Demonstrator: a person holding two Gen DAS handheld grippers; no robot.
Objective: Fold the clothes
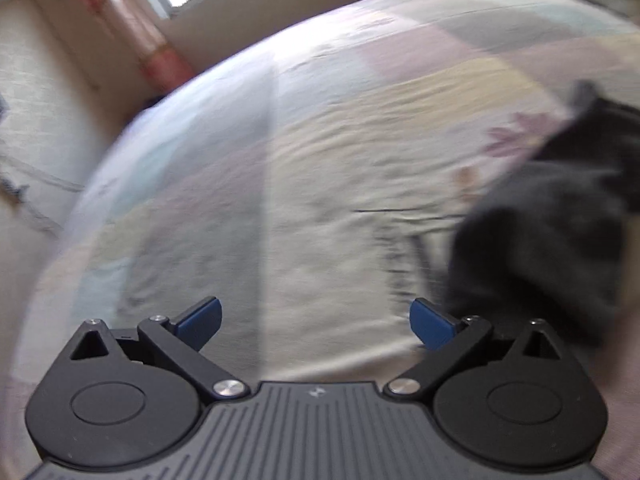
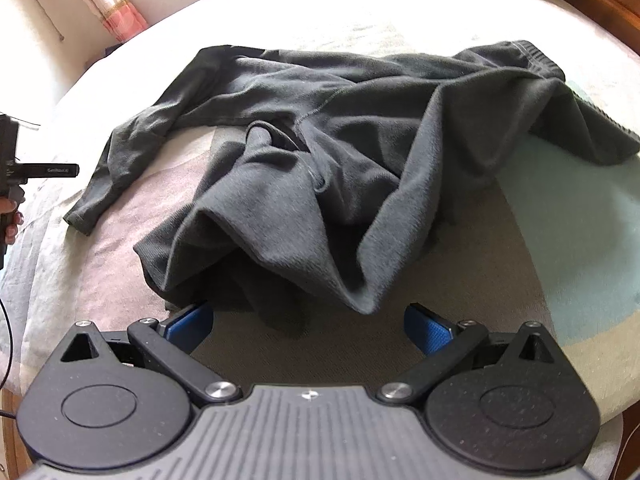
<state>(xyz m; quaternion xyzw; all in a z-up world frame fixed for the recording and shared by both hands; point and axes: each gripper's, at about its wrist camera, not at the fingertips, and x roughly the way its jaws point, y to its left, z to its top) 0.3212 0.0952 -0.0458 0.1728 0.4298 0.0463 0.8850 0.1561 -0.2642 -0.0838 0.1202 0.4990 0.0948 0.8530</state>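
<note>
Bedding (image 2: 560, 240) in pale patchwork colours fills both views and carries the one thing you have to fold: a dark grey sweatshirt (image 2: 320, 152), lying crumpled on the bed, not flat and not folded. In the right wrist view its body is heaped in loose rolls just ahead of your right gripper (image 2: 308, 326), one long sleeve (image 2: 132, 148) trails out to the left, and the ribbed hem (image 2: 532, 56) lies at the far right. The left wrist view is blurred and catches only a dark mass of it (image 1: 560, 220) at the right edge.

Judge it soft, light and limp: it will sag and drag on the cover, not hold a shape. A single layer at the sleeve's cuff (image 2: 80, 220) or the ribbed hem looks a surer hold than the bunched middle.

Your right gripper's blue pads (image 2: 430, 330) stand wide apart with nothing between them. Your left gripper (image 1: 316, 322) is likewise spread wide and empty, over bare bedding.
</note>
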